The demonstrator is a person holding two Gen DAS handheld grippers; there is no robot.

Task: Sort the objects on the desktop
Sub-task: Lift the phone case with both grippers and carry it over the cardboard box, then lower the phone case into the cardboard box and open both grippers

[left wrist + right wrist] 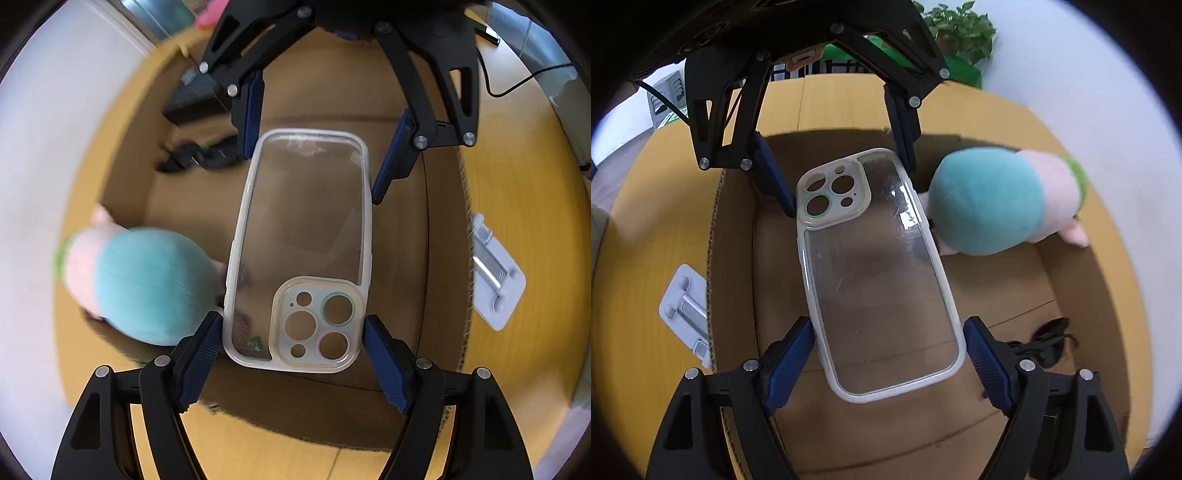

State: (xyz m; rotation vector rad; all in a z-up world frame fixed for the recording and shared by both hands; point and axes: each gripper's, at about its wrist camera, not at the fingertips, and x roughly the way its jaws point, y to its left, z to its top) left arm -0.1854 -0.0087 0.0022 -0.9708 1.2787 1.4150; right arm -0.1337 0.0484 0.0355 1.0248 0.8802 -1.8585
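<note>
Phone case (pixel 301 251) held mid-frame over the open cardboard box (pixel 406 417), both grippers clamped on its long edges: left gripper (pixel 293 334) at the camera end, right gripper (pixel 888 341) at the plain end. Probably light, flexible, slick; grip the rims, not the clear back. Plush toy (pixel 1001 199) and black strap (pixel 1049 343) already in the box; white stand (pixel 685 310) outside, lower left.
</note>
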